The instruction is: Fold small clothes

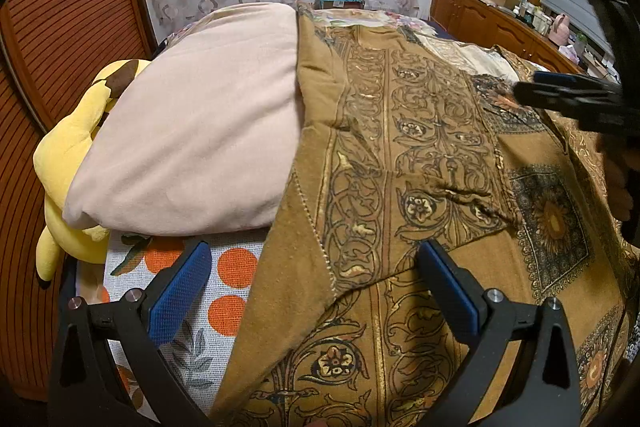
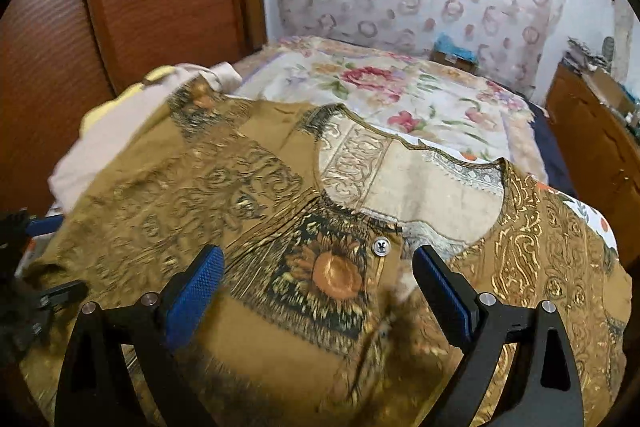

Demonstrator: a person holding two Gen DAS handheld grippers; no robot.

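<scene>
Bedroom: bed under an orange-dotted sheet (image 1: 236, 269), pink pillow (image 1: 200, 131), yellow plush toy (image 1: 66, 155), wooden cabinets (image 1: 480, 15) at right. Brown patterned blouse (image 2: 280, 227) spread flat on the bed. Left gripper (image 1: 312, 291) and right gripper (image 2: 318, 287) both gaping above it, empty. Left sleeve blurred, perhaps folded.

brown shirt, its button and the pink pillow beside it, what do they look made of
Brown shirt: thin woven cloth, matte, probably cotton; it creases softly and shows a stitched hem.
Button: looks like shiny metal or silvery plastic; it glints.
Pink pillow: soft, matte, faintly fuzzy fabric cover; no sheen.
</scene>
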